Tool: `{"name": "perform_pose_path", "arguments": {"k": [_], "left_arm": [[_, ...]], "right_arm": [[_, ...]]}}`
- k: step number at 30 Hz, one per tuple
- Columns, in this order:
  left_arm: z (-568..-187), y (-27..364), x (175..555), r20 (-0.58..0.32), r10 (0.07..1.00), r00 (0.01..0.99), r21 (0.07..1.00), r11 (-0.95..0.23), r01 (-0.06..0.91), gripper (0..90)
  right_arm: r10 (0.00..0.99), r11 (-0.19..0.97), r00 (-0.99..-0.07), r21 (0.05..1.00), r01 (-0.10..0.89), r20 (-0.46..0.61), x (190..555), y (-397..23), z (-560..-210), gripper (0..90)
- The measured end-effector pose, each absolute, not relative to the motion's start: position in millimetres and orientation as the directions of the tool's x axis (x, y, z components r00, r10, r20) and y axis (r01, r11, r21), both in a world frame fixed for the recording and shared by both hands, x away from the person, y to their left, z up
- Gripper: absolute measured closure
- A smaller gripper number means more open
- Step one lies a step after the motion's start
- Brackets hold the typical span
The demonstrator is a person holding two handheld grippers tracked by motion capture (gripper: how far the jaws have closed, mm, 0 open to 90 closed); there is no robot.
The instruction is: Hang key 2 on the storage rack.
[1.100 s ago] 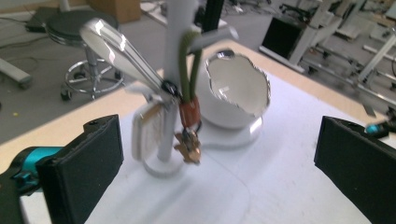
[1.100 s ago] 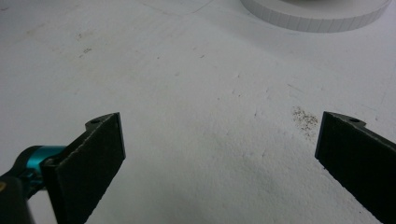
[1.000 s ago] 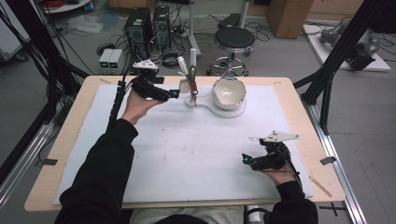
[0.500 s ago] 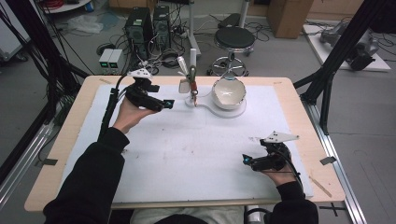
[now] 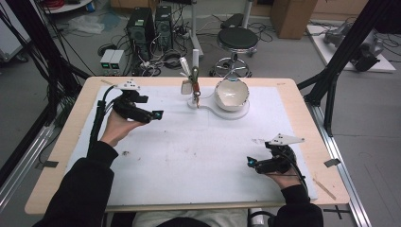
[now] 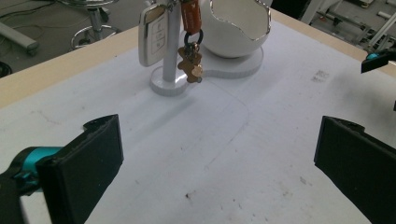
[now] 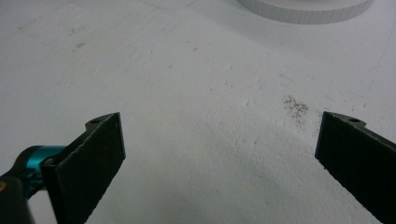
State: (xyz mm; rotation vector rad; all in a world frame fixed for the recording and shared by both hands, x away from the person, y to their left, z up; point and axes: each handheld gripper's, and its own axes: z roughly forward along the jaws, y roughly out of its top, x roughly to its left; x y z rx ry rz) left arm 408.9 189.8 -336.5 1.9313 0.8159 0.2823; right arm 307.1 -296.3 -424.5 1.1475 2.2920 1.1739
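Your left tongs (image 6: 215,154) gape empty, facing the car key (image 6: 153,35) and brown keyring (image 6: 190,51) hanging on the stand (image 6: 169,70); your right tongs (image 7: 219,163) rest released. Nothing is grasped yet.

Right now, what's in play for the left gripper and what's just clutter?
In play:
- left gripper, open, facing the stand
- key stand
- car key fob
- brass keyring charm

Lying about:
- white bowl
- right gripper, open, resting
- stool
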Motion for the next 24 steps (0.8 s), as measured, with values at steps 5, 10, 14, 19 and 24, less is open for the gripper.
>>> {"name": "perform_pose_path", "arguments": {"k": [5, 10, 14, 19, 24], "left_arm": [[-344, 201, 399, -0.150, 0.654, 0.741, 0.858, -0.287, 0.427, 1.7], [-350, 214, 387, -0.157, 0.668, 0.727, 0.853, -0.280, 0.441, 1.7], [-354, 223, 378, -0.155, 0.676, 0.720, 0.848, -0.282, 0.448, 1.7], [-362, 232, 368, -0.157, 0.684, 0.713, 0.851, -0.272, 0.449, 1.7], [-367, 237, 356, -0.133, 0.691, 0.711, 0.845, -0.297, 0.446, 1.7]], "right_arm": [[0.775, 0.346, -0.628, 0.786, 0.513, 0.069, 307, -295, -425, 0.6], [0.778, 0.347, -0.625, 0.788, 0.509, 0.062, 307, -294, -425, 0.6], [0.779, 0.352, -0.625, 0.782, 0.515, 0.061, 307, -292, -426, 0.6], [0.781, 0.360, -0.623, 0.775, 0.520, 0.055, 307, -292, -428, 0.7], [0.784, 0.361, -0.618, 0.770, 0.526, 0.054, 306, -293, -429, 0.6]]}}
